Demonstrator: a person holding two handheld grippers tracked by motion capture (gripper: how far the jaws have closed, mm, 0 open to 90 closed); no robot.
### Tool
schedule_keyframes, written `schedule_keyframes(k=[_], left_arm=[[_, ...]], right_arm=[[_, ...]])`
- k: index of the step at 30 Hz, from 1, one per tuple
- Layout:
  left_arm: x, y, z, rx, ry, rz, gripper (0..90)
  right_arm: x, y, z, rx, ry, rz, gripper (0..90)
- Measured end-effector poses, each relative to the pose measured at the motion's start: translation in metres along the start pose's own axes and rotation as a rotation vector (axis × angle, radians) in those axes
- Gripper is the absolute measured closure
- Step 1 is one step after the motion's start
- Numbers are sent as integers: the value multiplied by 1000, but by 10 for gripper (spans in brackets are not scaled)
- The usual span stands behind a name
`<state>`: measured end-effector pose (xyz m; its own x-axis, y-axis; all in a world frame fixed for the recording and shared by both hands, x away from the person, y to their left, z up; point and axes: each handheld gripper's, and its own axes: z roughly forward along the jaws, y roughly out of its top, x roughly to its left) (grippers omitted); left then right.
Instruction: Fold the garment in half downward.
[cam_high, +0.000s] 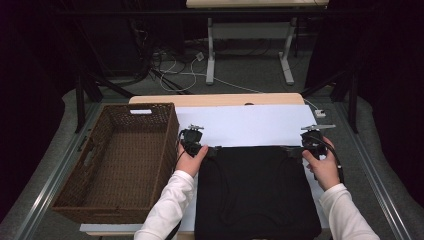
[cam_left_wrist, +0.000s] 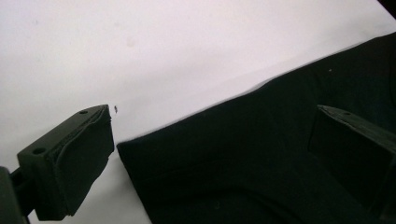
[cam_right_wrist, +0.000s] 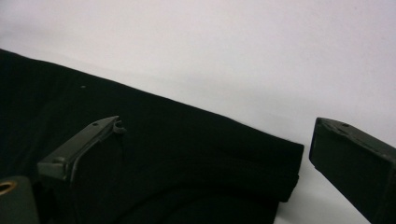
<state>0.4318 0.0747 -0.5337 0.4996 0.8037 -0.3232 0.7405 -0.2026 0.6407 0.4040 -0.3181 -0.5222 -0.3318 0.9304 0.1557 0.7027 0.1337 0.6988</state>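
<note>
The black cloth (cam_high: 256, 192) is a soft matt fabric, zero shine, smooth with only faint folds (a few lint specks show on it in the gripper views). It's on a white sheet (cam_high: 250, 125) that looks smooth and matt, like paper or board. The basket (cam_high: 120, 160) is brown woven wicker, rough and ribbed. The table (cam_high: 215, 99) edge reads as pale wood. The left gripper (cam_left_wrist: 210, 154) and right gripper (cam_right_wrist: 215, 158) are matt black plastic with dull rubbery-looking pads.
</note>
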Motion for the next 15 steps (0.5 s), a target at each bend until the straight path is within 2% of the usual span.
schedule_keyframes(k=[3,5,9,11,15], left_arm=[[3,0,3,7,11,-5,3],[4,1,5,-8,22,-4,3],[7,2,8,-14,22,-26,3],[10,2,11,-1,38,-41,4],[16,0,13,20,66,-60,81]], right_arm=[[-2,-1,4,5,1,27,23],[-2,-1,6,3,-4,37,24],[-3,-2,10,2,-21,31,28],[-3,-3,12,0,-33,27,42],[-5,-5,14,1,-48,24,79]])
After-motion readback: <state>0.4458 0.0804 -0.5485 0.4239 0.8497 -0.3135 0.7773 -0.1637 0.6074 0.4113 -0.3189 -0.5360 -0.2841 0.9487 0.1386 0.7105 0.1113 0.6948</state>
